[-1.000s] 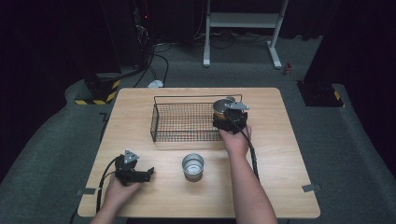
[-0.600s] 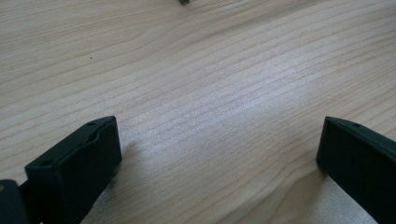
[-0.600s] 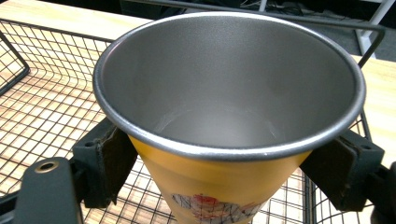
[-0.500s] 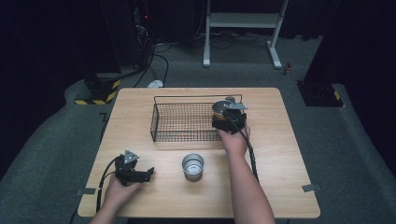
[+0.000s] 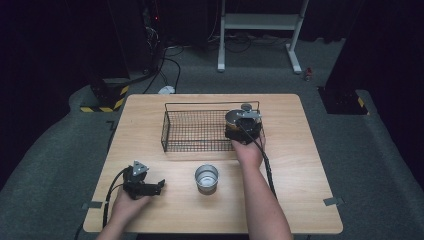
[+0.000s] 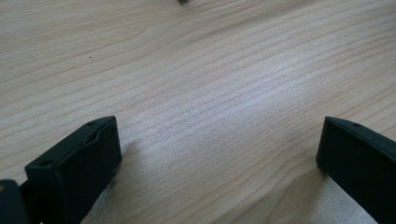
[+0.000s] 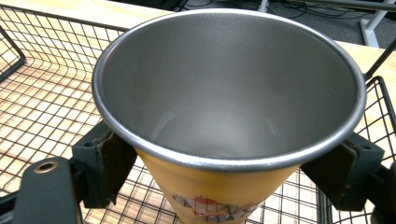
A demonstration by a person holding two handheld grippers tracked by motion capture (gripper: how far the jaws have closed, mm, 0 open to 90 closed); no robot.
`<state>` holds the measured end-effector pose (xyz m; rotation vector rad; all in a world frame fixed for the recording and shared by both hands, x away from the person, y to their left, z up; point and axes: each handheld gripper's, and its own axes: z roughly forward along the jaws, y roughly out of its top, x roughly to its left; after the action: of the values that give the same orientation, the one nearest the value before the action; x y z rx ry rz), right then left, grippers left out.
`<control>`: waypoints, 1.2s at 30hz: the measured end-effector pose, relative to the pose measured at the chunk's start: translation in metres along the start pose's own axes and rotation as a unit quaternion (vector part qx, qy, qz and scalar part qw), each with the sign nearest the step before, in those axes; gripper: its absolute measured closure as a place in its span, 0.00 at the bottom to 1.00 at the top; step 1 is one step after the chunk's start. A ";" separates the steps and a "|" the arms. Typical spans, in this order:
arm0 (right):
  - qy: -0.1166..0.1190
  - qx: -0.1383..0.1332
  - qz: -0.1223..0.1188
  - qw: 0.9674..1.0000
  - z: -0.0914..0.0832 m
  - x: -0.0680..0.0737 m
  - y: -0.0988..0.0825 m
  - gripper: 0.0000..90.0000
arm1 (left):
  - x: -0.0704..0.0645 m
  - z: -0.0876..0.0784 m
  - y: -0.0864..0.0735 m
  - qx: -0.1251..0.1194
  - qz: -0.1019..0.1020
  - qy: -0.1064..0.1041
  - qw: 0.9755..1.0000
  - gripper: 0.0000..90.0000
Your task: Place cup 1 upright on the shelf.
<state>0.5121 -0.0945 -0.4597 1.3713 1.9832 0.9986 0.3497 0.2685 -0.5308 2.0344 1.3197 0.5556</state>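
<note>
The right gripper (image 7: 229,168) is clamping its jaws against both sides of the yellow steel-lined cup (image 7: 229,126), holding it upright at the right end of the wire basket (image 5: 192,131). The left gripper (image 5: 150,187) is resting on the table (image 5: 300,165) near its front-left corner, jaws spread wide and gripping nothing. A second metal cup (image 5: 206,177) is standing on the table between the two hands.

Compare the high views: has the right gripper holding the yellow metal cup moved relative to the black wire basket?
No. The right gripper holds the yellow metal cup at the same right end of the black wire basket.
</note>
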 end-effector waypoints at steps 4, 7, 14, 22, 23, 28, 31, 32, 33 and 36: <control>0.002 0.004 0.003 1.000 0.001 0.000 0.000 0.18 | 0.000 0.000 0.000 -0.001 0.000 0.000 1.000 0.00; 0.001 0.007 -0.003 1.000 0.002 0.000 -0.001 0.18 | 0.000 0.000 0.000 -0.001 -0.001 0.000 1.000 0.00; 0.000 0.009 -0.005 1.000 0.003 -0.001 -0.001 0.18 | 0.000 0.000 0.000 0.001 0.001 0.000 1.000 0.00; 0.000 0.018 -0.015 1.000 0.004 -0.003 -0.003 0.18 | 0.000 -0.001 -0.001 0.000 0.000 -0.002 1.000 0.00; 0.001 0.023 -0.014 1.000 0.004 -0.002 -0.003 0.18 | 0.000 -0.001 -0.001 0.000 0.000 -0.001 1.000 0.00; -0.003 0.024 -0.028 0.999 0.005 -0.001 -0.003 0.18 | 0.000 -0.001 -0.001 0.000 0.000 -0.001 1.000 0.00; -0.008 0.024 -0.022 0.999 0.004 -0.002 -0.003 0.16 | 0.000 -0.001 -0.001 0.000 0.000 -0.001 1.000 0.00; -0.009 0.022 -0.019 1.000 0.003 -0.003 -0.002 0.14 | 0.000 -0.001 -0.001 0.000 0.000 -0.001 1.000 0.00; -0.011 0.023 -0.020 0.999 0.003 -0.004 -0.002 0.14 | 0.000 -0.001 -0.001 0.000 0.000 -0.001 1.000 0.00; -0.009 0.027 -0.017 0.999 0.002 -0.004 -0.002 0.11 | 0.000 -0.001 -0.001 0.000 0.000 -0.001 1.000 0.00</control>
<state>0.5139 -0.0982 -0.4625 1.3655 2.0275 0.9206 0.3483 0.2687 -0.5309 2.0343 1.3177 0.5529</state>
